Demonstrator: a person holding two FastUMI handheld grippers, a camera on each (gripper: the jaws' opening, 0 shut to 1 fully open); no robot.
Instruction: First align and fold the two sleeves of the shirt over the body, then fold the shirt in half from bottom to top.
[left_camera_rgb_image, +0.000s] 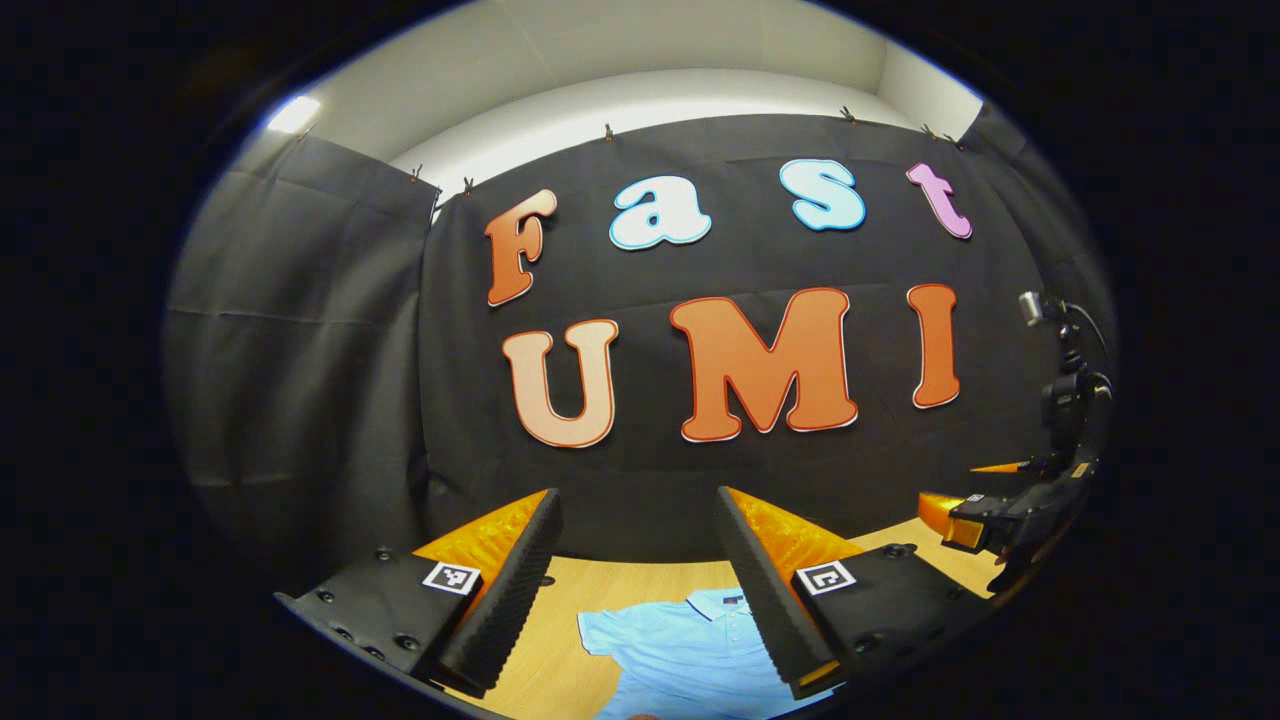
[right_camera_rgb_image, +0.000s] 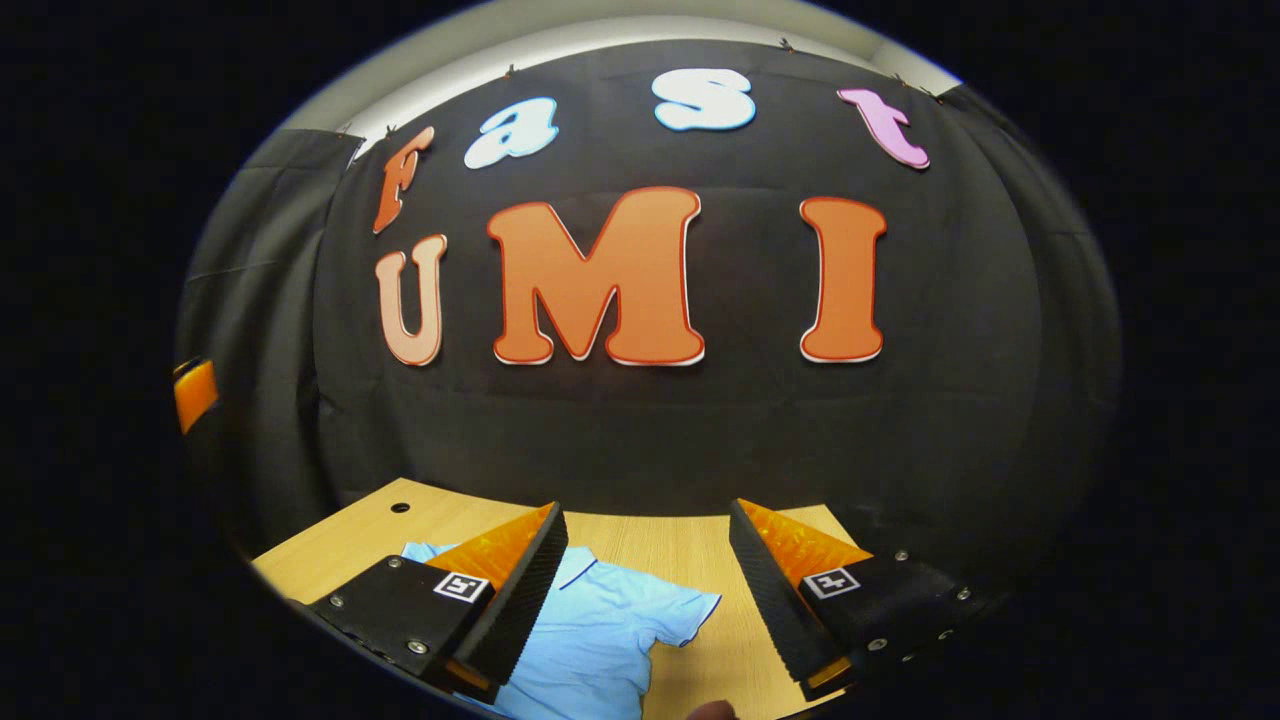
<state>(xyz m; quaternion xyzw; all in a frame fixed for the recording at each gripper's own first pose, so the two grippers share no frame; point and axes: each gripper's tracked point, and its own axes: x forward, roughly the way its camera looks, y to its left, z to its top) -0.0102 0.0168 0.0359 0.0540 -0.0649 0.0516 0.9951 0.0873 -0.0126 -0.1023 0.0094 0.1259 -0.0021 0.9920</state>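
A light blue short-sleeved polo shirt was seen laid flat on the pale wooden tabletop, collar toward the black cloth wall. Bare wood was left beyond the collar and beside the right sleeve. The left gripper and right gripper were held above the shirt, jaws spread wide, nothing gripped. Ridged finger pads were noted.

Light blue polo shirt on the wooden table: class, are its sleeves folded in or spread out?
Spread out. The light blue polo shirt has one short sleeve sticking sideways onto the wooden table, and another sleeve does likewise.
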